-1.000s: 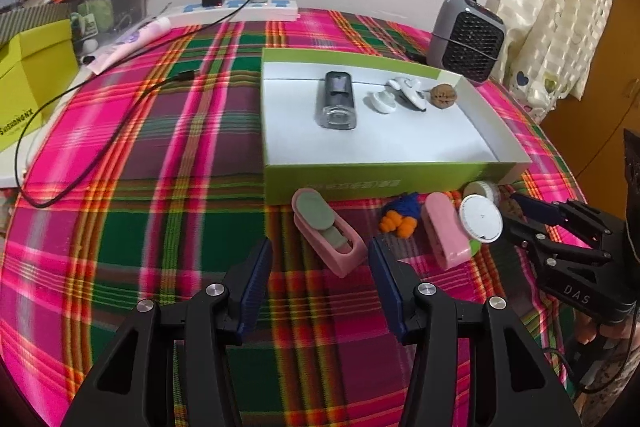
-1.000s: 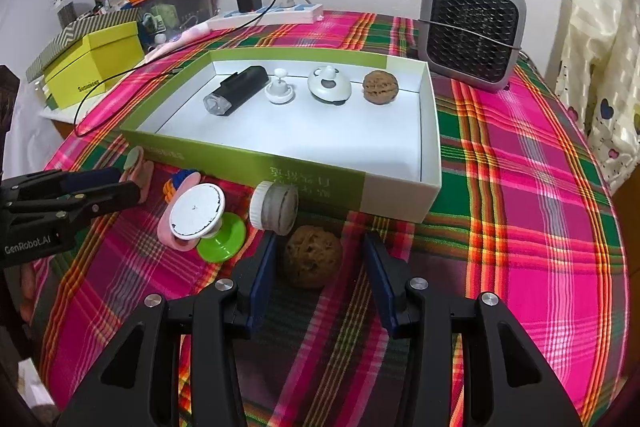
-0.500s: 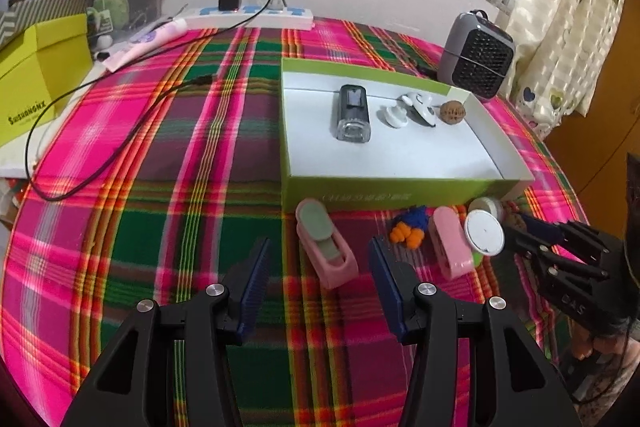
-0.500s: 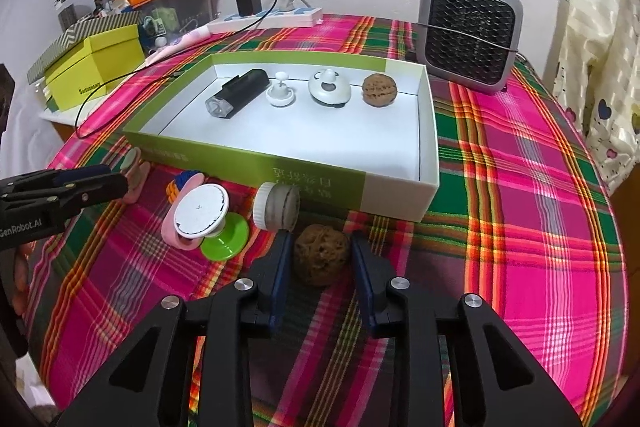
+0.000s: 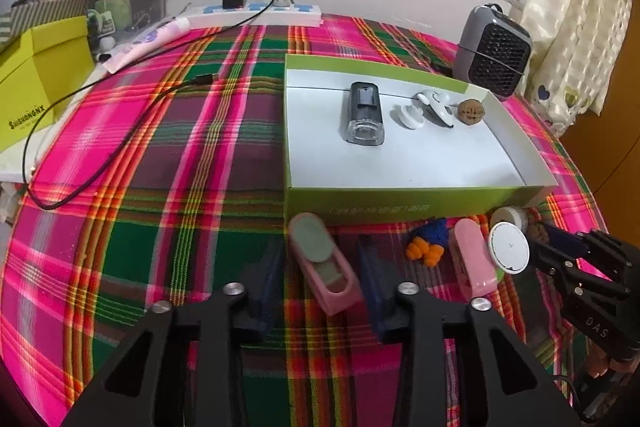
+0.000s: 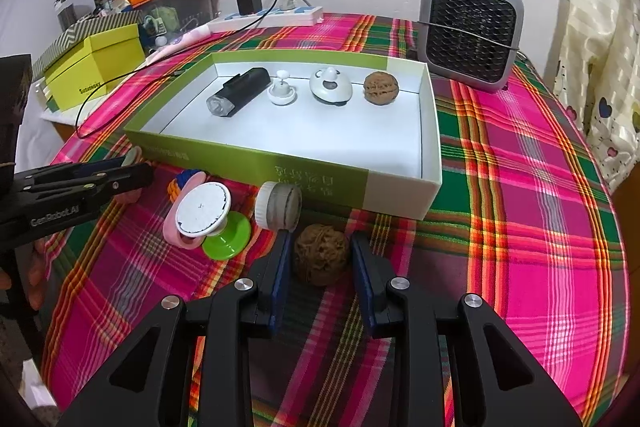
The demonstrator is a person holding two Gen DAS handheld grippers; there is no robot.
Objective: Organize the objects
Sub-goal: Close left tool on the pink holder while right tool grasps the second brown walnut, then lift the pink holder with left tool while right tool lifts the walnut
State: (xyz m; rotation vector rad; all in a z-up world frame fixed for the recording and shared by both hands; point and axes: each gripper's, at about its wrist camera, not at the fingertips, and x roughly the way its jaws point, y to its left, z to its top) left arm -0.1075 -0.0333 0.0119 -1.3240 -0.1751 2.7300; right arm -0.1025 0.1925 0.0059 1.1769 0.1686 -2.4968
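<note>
Right gripper (image 6: 320, 267) clamped on the loose walnut (image 6: 320, 259), pads against both sides, nut resting on the tablecloth (image 6: 520, 187) just in front of the green box (image 6: 256, 163). Risk: round, ridged shell — liable to squirt out from between flat pads on lifting. Spool (image 6: 280, 207) touching or nearly touching the left pad; could get knocked and roll.

Left gripper (image 5: 320, 275) closing around the pink case (image 5: 324, 267), fingers blurred, contact not yet visible. Case lying askew between the fingers — likely to twist or slip if pinched off-centre. Nearby knitted toy (image 5: 428, 243) safe unless dragged.
</note>
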